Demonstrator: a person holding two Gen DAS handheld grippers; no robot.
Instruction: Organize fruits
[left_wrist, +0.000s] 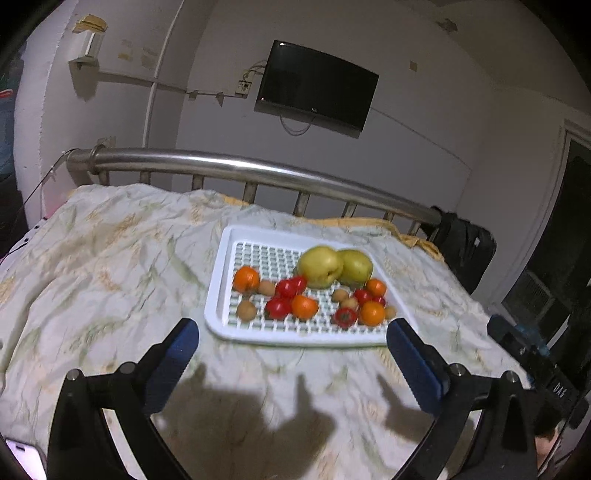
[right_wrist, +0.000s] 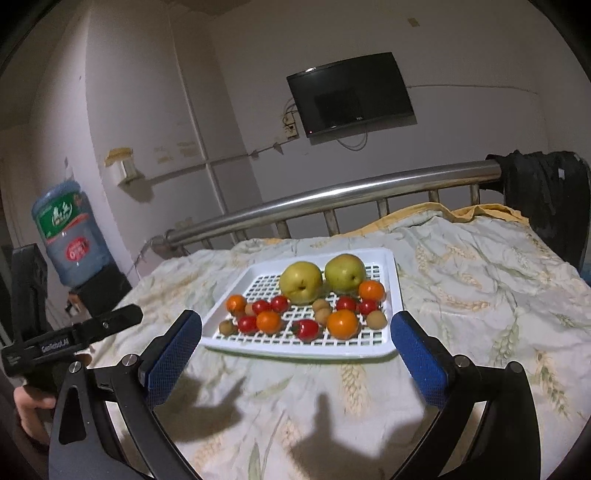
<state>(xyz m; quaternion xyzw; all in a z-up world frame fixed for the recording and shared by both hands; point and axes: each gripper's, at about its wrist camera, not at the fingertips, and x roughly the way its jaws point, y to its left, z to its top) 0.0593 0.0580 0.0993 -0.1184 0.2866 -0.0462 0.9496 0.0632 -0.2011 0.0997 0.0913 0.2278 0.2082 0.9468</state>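
Note:
A white slotted tray (left_wrist: 221, 280) (right_wrist: 391, 273) lies on a patterned bedspread, holding the fruit. Two yellow-green pears (left_wrist: 320, 266) (right_wrist: 301, 282) sit at its far side. In front of them lie several oranges (left_wrist: 246, 279) (right_wrist: 343, 324), several small red tomatoes (left_wrist: 277, 308) (right_wrist: 307, 329) and several small brown round fruits (left_wrist: 246, 310) (right_wrist: 376, 319). My left gripper (left_wrist: 293, 332) hangs open just short of the tray's near rim, nothing between its blue pads. My right gripper (right_wrist: 297, 325) is open too, its fingers straddling the tray's near edge from above, holding nothing.
A steel bed rail (left_wrist: 236, 166) (right_wrist: 332, 192) runs behind the tray. A dark garment (right_wrist: 543, 192) hangs on its end. A wall television (left_wrist: 317, 86) hangs beyond. A blue water jug (right_wrist: 70, 243) stands left of the bed. A phone (left_wrist: 26, 458) lies at the near left corner.

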